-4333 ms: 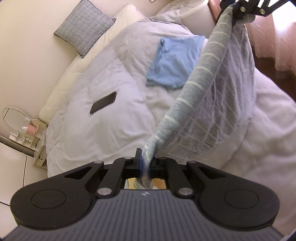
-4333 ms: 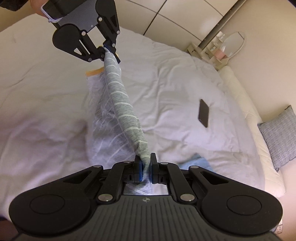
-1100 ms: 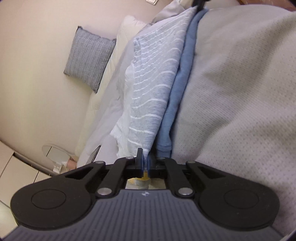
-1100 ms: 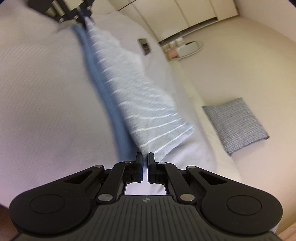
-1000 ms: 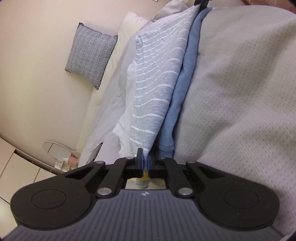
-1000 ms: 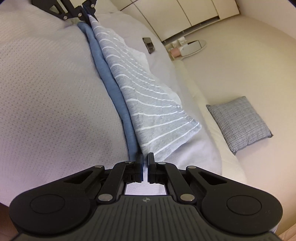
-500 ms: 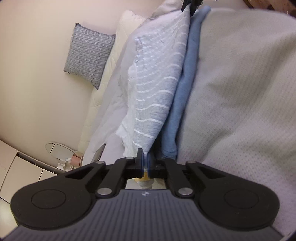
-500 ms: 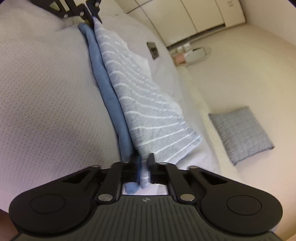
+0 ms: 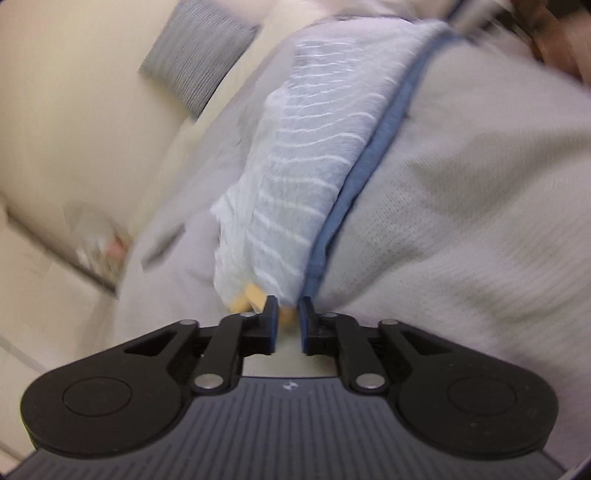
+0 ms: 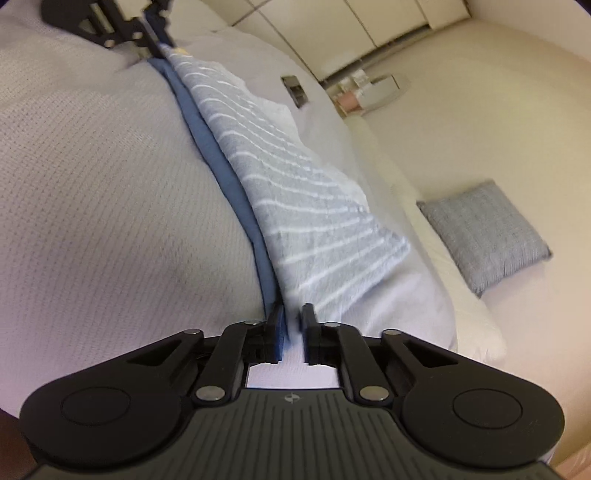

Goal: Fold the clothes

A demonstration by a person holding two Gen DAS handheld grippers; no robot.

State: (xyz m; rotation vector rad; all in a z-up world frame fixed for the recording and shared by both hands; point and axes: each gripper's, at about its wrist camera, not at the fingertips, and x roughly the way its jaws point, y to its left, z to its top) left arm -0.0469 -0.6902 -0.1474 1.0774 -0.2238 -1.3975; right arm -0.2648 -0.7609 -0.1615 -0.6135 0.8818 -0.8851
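Observation:
A folded grey garment with white stripes (image 9: pixel 314 177) (image 10: pixel 295 184) lies flat on a folded blue garment (image 9: pixel 373 155) (image 10: pixel 221 162) on the bed. My left gripper (image 9: pixel 287 314) sits at one near corner and its jaws are opening. A yellow tag (image 9: pixel 255 295) and the cloth's edge lie at its tips, and the pads do not press them. My right gripper (image 10: pixel 293 321) is at the opposite end and its jaws are also opening. Pale bedding shows in its gap, with the garment's corner just ahead of the tips. The left gripper (image 10: pixel 155 22) also shows far off in the right wrist view.
The pale grey bed cover (image 10: pixel 110 184) bulges up beside the garments. A dark phone (image 10: pixel 295 90) lies on the bed beyond them. A grey checked cushion (image 10: pixel 484 236) (image 9: pixel 199 59) leans on the wall by a white pillow (image 10: pixel 461 314). A mirror (image 10: pixel 388 86) and small bottles stand on a shelf.
Both grippers held the striped garment's corners shut; their jaws have now parted and the cloth lies loose on the blue one. The left wrist view has rolled and blurred.

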